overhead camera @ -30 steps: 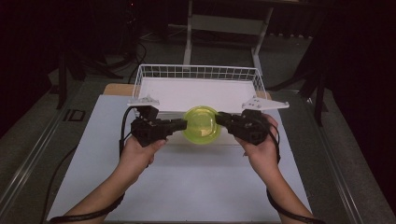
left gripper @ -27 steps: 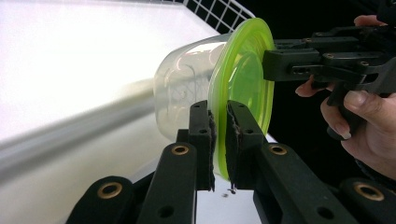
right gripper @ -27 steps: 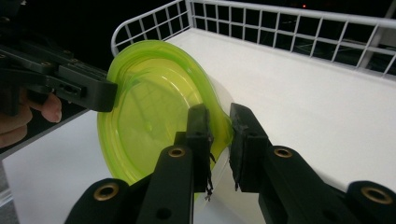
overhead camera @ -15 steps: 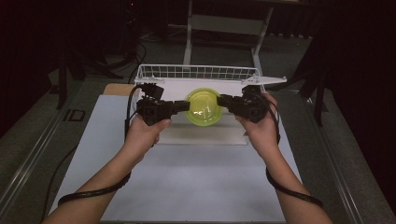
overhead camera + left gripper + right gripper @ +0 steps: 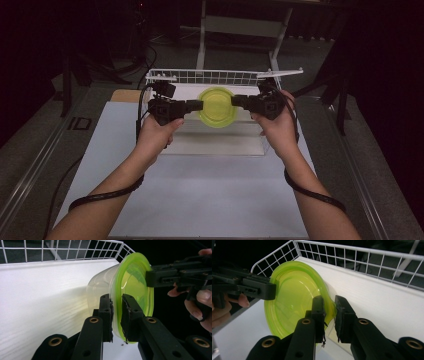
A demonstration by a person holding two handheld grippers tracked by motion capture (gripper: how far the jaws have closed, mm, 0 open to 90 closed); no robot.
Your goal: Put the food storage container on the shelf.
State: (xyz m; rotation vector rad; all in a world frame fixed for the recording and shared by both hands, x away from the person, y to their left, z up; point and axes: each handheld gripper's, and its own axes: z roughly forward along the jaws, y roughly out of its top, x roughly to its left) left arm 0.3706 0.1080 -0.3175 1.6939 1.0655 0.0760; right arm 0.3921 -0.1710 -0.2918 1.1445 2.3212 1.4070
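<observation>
Container (image 5: 217, 106) carried forward, now held over wire basket (image 5: 225, 77) interior. Left gripper (image 5: 196, 105) and right gripper (image 5: 237, 100) each clamped on opposite rim edges, sharing load, likely for level lowering.

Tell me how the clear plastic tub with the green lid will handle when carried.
The clear plastic tub with the green lid looks empty, so probably light. Its thin rim bends slightly at the right gripper, likely flexible. The left gripper may slip on smooth plastic.

High view overhead facing forward, both gripper views close, sharing container (image 5: 217, 106)
</observation>
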